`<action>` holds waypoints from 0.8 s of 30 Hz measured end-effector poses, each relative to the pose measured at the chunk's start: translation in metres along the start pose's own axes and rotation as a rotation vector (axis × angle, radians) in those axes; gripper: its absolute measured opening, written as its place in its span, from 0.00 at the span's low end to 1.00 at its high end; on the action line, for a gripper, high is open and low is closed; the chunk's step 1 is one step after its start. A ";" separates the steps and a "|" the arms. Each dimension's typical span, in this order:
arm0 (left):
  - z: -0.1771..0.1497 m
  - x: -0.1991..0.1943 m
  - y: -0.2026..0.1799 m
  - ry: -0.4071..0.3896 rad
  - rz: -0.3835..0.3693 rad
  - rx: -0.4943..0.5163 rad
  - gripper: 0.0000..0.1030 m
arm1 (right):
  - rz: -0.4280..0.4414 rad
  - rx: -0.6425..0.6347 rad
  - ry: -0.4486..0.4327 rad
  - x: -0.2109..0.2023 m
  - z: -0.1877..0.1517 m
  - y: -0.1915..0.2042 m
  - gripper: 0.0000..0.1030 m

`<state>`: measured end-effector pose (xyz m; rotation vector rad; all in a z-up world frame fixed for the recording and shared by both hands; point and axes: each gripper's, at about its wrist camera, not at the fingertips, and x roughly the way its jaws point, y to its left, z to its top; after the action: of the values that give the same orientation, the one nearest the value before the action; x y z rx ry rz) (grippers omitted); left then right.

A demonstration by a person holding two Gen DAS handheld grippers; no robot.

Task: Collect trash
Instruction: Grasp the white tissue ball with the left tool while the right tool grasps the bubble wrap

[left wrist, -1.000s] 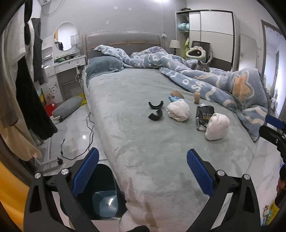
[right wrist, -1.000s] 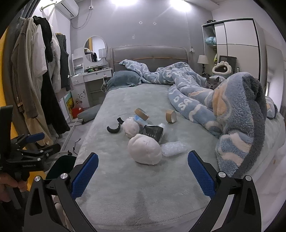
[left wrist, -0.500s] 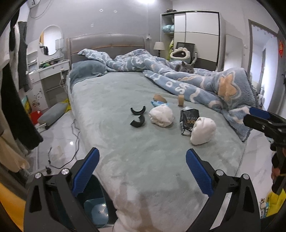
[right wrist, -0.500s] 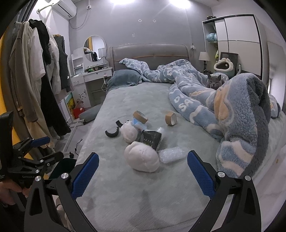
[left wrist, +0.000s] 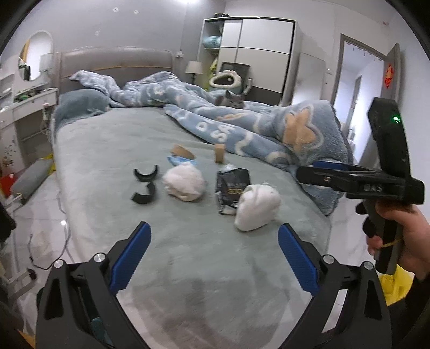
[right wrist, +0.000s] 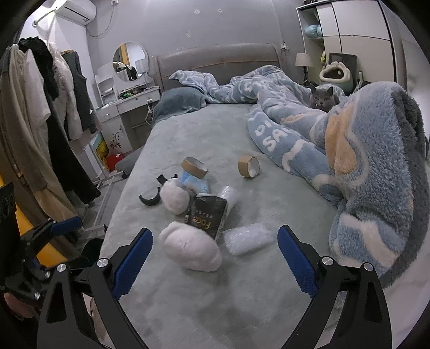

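The right gripper (right wrist: 212, 257) – jaws wide, just starting to close, nothing between them – hangs nearest the white wad (right wrist: 192, 249) on the bed (right wrist: 215, 308); the left gripper (left wrist: 215, 257), likewise spread and closing, is farther back.

The setting was a home bedroom. A double bed (right wrist: 204, 295) with a grey padded headboard (right wrist: 217, 57) occupied the centre, carrying a rumpled blue fleece blanket (right wrist: 362, 166) and a grey cat (right wrist: 321, 99). A white dressing table (right wrist: 126, 107) with a round mirror (right wrist: 130, 65) stood beside the bed. Clothes (right wrist: 40, 120) hung on an open rack at the left. A white wardrobe (left wrist: 258, 51), a bedside lamp (right wrist: 303, 60) and a wall-mounted air conditioner (right wrist: 76, 10) completed the room.
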<state>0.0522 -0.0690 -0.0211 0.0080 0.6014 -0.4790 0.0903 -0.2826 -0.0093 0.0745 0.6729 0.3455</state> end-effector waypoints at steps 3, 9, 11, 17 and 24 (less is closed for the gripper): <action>0.001 0.011 -0.003 0.011 -0.028 0.004 0.87 | 0.008 0.001 0.030 0.009 0.003 -0.005 0.92; 0.006 0.037 -0.010 0.041 -0.112 -0.009 0.82 | 0.046 0.012 0.084 0.027 0.008 -0.017 0.92; 0.007 0.046 -0.013 0.048 -0.129 -0.001 0.81 | 0.072 0.029 0.092 0.032 0.011 -0.021 0.92; 0.009 0.072 -0.017 0.075 -0.205 -0.020 0.73 | 0.111 0.052 0.125 0.049 0.020 -0.032 0.92; 0.012 0.095 -0.017 0.101 -0.273 -0.058 0.54 | 0.124 0.051 0.164 0.065 0.026 -0.039 0.92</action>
<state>0.1189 -0.1270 -0.0609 -0.1069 0.7198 -0.7283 0.1649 -0.2958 -0.0346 0.1377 0.8417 0.4568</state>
